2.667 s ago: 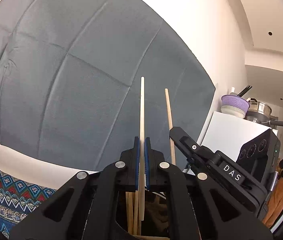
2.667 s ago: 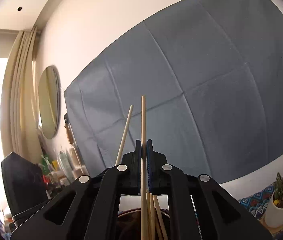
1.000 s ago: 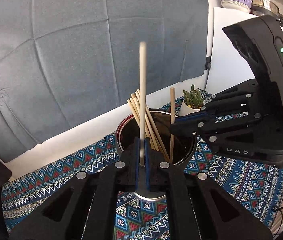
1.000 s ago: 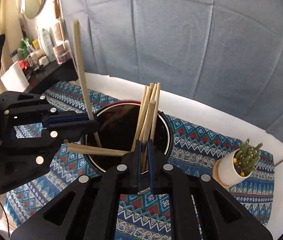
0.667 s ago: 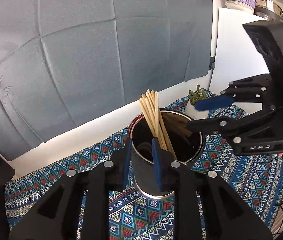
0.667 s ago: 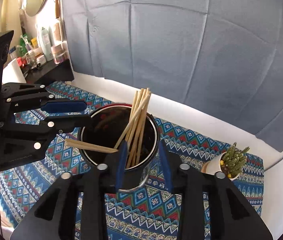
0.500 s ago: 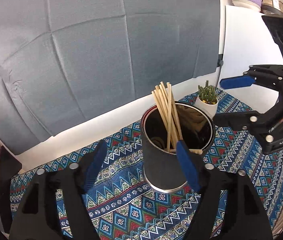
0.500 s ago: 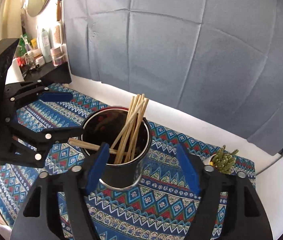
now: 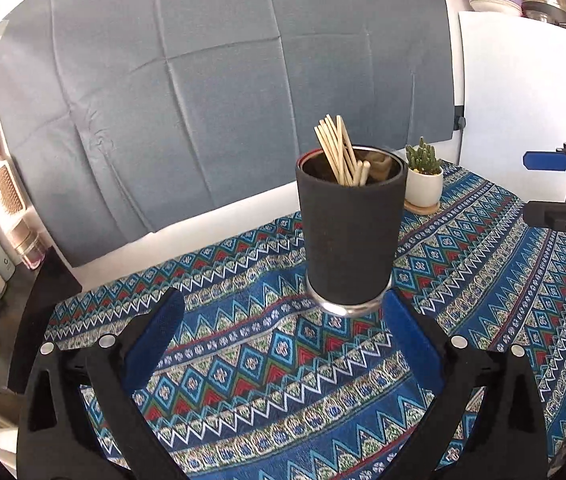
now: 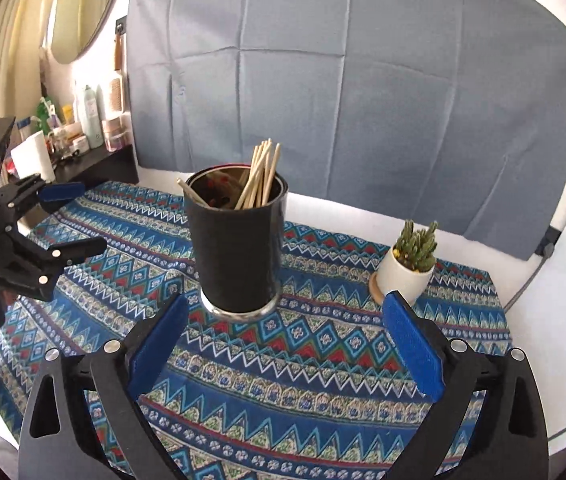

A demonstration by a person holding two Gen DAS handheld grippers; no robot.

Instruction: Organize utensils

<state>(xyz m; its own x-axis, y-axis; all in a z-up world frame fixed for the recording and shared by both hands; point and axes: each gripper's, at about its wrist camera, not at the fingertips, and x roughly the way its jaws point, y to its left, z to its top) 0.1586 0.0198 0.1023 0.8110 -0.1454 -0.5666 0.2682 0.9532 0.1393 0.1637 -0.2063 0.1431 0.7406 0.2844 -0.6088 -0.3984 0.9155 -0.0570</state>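
Observation:
A tall black cup [image 9: 350, 240] with a metal base stands on the blue patterned tablecloth [image 9: 267, 376]. Several wooden chopsticks [image 9: 337, 154] stand inside it, leaning together. The same cup [image 10: 239, 248] and chopsticks [image 10: 261, 176] show in the right wrist view. My left gripper [image 9: 281, 300] is open and empty, pulled back in front of the cup. My right gripper [image 10: 285, 302] is open and empty, also back from the cup. The left gripper [image 10: 69, 216] shows open at the left edge of the right wrist view; the right gripper [image 9: 539, 184] shows open at the right edge of the left view.
A small cactus in a white pot [image 10: 409, 264] stands right of the cup on a wooden coaster. A grey cloth backdrop [image 9: 223, 80] hangs behind the table. A dark shelf with bottles and jars [image 10: 79, 136] is at the far left. A white cabinet [image 9: 523, 88] stands at the right.
Both grippers let go of their chopsticks into the cup, opened wide and pulled back and down from it. The chopsticks now rest in the cup.

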